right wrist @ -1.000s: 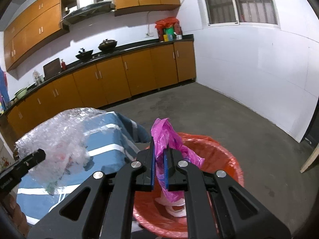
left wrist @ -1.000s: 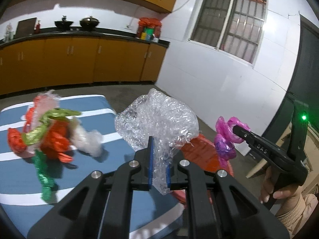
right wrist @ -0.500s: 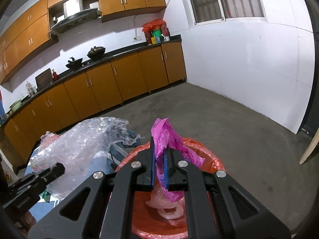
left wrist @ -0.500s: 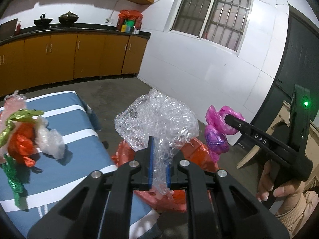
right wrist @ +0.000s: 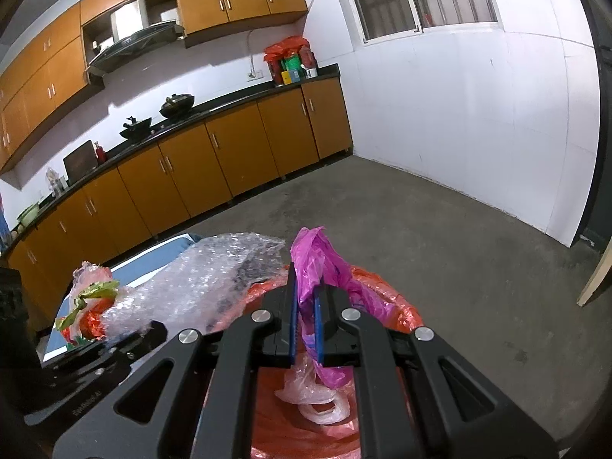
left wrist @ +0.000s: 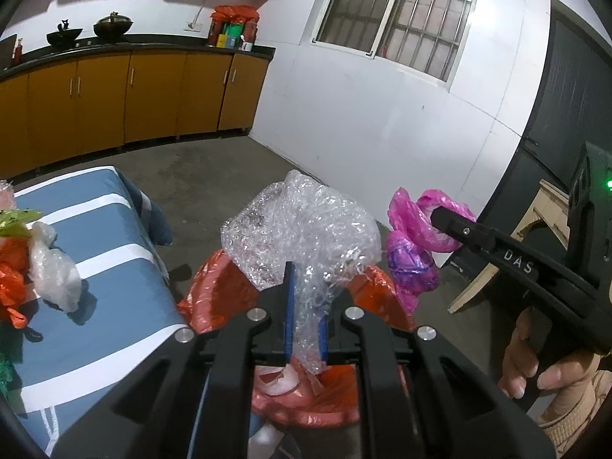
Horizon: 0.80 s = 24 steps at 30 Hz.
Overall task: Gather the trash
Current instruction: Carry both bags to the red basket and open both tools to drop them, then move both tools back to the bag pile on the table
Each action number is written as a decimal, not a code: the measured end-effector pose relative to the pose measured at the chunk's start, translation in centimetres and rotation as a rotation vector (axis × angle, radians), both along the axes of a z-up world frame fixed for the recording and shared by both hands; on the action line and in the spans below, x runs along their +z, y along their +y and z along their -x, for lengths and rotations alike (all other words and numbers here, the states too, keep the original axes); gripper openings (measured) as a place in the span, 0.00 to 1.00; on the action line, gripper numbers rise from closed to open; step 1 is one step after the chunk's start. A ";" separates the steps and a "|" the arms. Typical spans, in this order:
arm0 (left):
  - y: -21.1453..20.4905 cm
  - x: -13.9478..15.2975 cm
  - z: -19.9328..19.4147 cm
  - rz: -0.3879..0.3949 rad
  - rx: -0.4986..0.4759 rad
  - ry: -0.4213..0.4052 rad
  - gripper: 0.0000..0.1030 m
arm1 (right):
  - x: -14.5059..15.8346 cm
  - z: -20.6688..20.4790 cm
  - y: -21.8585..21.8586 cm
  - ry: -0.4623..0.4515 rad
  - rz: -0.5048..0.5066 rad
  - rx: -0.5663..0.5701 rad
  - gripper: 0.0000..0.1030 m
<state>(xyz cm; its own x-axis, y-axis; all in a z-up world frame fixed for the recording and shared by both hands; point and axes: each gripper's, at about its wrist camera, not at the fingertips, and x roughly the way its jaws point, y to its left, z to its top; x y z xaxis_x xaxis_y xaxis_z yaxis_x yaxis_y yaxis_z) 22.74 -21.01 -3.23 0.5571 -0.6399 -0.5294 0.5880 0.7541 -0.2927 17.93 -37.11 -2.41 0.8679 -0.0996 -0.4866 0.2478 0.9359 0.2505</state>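
My left gripper (left wrist: 305, 306) is shut on a crumpled sheet of clear bubble wrap (left wrist: 302, 233), held over the orange-lined trash bin (left wrist: 214, 290). My right gripper (right wrist: 306, 315) is shut on a pink plastic bag (right wrist: 317, 264), also above the bin (right wrist: 386, 302). In the left wrist view the right gripper (left wrist: 440, 214) comes in from the right with the pink bag (left wrist: 413, 244) hanging off its tip. The bubble wrap (right wrist: 199, 279) shows at the left of the right wrist view. A pale plastic bag (right wrist: 317, 401) lies inside the bin.
A blue, white-striped table (left wrist: 99, 267) stands left of the bin with orange, green and clear wrappers (left wrist: 23, 260) on it. Orange kitchen cabinets (left wrist: 114, 103) line the far wall. A wooden piece (left wrist: 535, 229) leans by a dark door at the right. A hand (left wrist: 535, 363) holds the right gripper.
The left gripper has carried the bubble wrap off the table to the right, over the bin, close beside the pink bag. The right gripper has barely shifted.
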 end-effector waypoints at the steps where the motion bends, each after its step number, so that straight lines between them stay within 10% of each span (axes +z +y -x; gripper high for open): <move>1: -0.1 -0.1 -0.1 -0.003 0.004 0.002 0.13 | 0.0 -0.1 0.0 -0.001 0.003 -0.002 0.07; 6: 0.3 -0.8 -0.7 -0.011 0.033 0.020 0.32 | -0.3 -0.2 -0.6 0.003 -0.008 -0.010 0.13; 10: 1.5 -1.2 -1.0 -0.014 0.070 0.030 0.39 | -0.4 0.4 -0.9 -0.003 -0.016 -0.029 0.37; 24: 4.5 -0.1 0.2 -0.012 0.147 -0.020 0.45 | 0.4 0.6 -0.1 -0.011 0.015 -0.011 0.38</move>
<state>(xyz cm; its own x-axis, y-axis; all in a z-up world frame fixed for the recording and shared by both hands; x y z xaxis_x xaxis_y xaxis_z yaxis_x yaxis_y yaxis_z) 22.54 -16.53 -3.29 0.6551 -0.5439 -0.5244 0.4762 0.8361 -0.2723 17.29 -37.16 -2.01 0.8719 -0.1166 -0.4756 0.2555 0.9368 0.2388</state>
